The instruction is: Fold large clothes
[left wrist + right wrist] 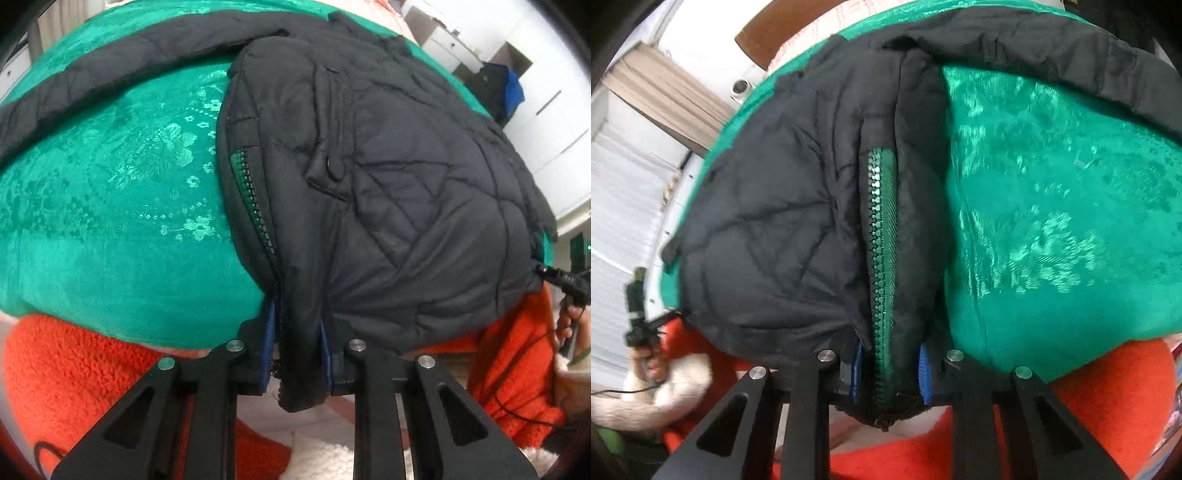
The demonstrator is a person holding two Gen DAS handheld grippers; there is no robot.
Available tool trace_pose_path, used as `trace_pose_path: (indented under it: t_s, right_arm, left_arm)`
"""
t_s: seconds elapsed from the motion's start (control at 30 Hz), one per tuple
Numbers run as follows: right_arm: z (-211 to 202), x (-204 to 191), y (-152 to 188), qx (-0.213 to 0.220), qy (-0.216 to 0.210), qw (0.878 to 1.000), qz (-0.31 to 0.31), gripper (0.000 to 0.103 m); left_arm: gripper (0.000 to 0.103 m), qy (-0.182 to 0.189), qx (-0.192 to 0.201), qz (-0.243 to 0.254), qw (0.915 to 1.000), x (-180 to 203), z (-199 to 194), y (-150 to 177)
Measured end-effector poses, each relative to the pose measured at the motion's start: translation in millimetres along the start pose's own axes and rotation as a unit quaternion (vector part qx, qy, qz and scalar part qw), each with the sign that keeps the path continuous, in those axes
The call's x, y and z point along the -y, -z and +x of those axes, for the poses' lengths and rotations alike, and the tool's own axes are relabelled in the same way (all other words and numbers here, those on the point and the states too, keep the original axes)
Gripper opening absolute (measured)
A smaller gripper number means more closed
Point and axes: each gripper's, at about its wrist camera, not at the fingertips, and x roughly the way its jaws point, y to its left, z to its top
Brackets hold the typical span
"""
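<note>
A large black quilted jacket [388,177] with a shiny green lining [110,206] and a green zipper lies spread in front of me. In the left wrist view my left gripper [297,354] is shut on the jacket's bottom front hem beside the zipper. In the right wrist view the jacket [768,236] has one front panel folded over the lining [1052,221]. My right gripper [892,369] is shut on the hem at the green zipper [882,240]. The other gripper shows far left in that view, held in a hand.
Orange fleece fabric [74,369] lies under the jacket's near edge and shows in the right wrist view [1089,406]. White drawers [546,110] stand at the back right. White fleece [646,398] sits at lower left of the right wrist view.
</note>
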Motion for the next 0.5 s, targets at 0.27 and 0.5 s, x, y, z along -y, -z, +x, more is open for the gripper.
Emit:
trace_pose_path:
  t_s: [0.27,0.5]
  right_arm:
    - [-44.7,-16.8,21.3,0.105,0.086,0.991,-0.019,0.075]
    - [-80.7,-26.9,17.5,0.219,0.245,0.943,-0.057,0.093]
  left_arm:
    - [0.089,-0.059,0.111,-0.039,0.9913,12.3,-56.6,-19.4]
    - [0.103,-0.234,0.228,-0.115,0.9381,-29.7,-79.4,-50.6]
